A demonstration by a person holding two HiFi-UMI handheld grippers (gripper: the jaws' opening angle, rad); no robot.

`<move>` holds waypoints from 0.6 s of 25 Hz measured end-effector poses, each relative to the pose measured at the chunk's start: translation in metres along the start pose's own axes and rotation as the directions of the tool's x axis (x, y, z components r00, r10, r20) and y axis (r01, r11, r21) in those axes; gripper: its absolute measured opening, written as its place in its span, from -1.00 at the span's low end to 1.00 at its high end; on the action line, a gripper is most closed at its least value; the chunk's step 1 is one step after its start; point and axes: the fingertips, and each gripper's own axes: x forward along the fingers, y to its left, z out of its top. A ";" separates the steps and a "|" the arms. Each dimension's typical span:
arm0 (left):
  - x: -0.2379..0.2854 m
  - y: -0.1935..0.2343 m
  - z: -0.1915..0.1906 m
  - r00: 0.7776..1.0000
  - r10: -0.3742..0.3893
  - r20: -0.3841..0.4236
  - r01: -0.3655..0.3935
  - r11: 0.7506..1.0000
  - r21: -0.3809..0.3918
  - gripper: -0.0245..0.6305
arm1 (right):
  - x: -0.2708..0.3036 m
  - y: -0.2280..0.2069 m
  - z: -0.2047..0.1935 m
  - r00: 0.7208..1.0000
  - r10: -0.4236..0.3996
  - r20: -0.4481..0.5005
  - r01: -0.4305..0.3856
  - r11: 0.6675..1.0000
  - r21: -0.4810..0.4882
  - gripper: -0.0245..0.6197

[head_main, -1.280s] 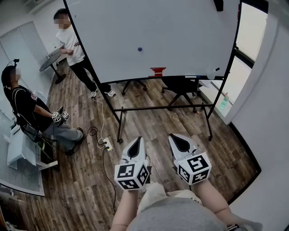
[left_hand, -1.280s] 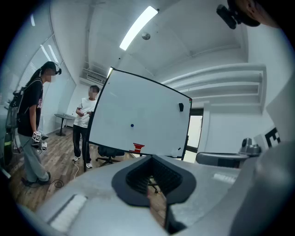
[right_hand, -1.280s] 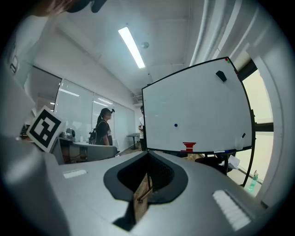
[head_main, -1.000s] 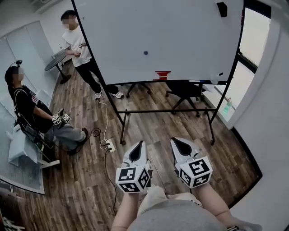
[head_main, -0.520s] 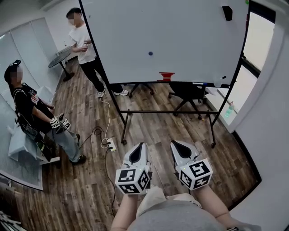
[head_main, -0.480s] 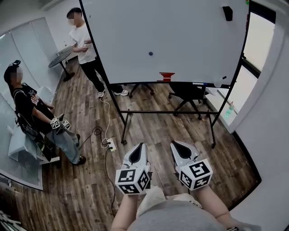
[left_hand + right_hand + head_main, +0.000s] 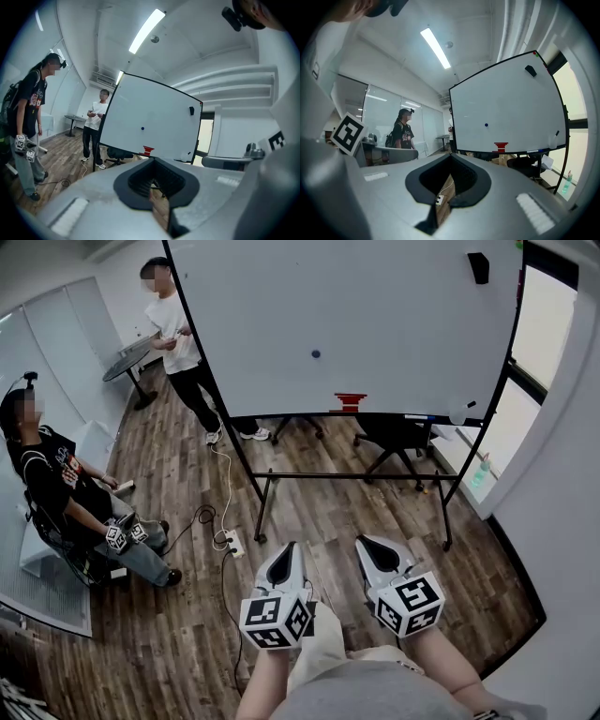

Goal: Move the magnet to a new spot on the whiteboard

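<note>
Left gripper [image 7: 289, 547] and right gripper [image 7: 364, 544] hold their fingers clenched, empty, well apart from the whiteboard [image 7: 394, 306] bearing the magnet [image 7: 316, 354].

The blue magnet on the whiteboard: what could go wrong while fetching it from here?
The cable and power strip lie on the floor near the whiteboard: a possible trip. The magnet is small, and both the left gripper and right gripper are shut, so a grab may fumble it.

Right gripper [image 7: 451, 158] jaws together, magnet [image 7: 486, 125] on whiteboard [image 7: 511, 101] ahead
</note>
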 end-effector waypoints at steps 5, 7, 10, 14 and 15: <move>0.025 0.009 0.005 1.000 -0.006 -0.001 0.006 1.000 0.004 -0.92 | 0.020 -0.015 0.002 1.000 -0.006 0.003 0.006 1.000 0.002 -0.92; 0.036 0.013 0.008 1.000 -0.009 -0.001 0.009 1.000 0.000 -0.91 | 0.031 -0.022 0.004 1.000 -0.012 0.002 0.012 1.000 -0.002 -0.92; 0.055 0.020 0.013 1.000 -0.016 -0.002 0.016 1.000 -0.005 -0.92 | 0.049 -0.033 0.008 1.000 -0.026 -0.003 0.025 1.000 -0.013 -0.92; 0.084 0.031 0.018 0.999 -0.032 -0.012 0.032 0.999 0.004 -0.91 | 0.076 -0.049 0.010 0.999 -0.039 -0.014 0.039 0.999 -0.020 -0.92; 0.091 0.035 0.020 0.999 -0.036 -0.014 0.036 0.999 0.006 -0.91 | 0.084 -0.051 0.011 0.999 -0.041 -0.016 0.040 0.999 -0.022 -0.92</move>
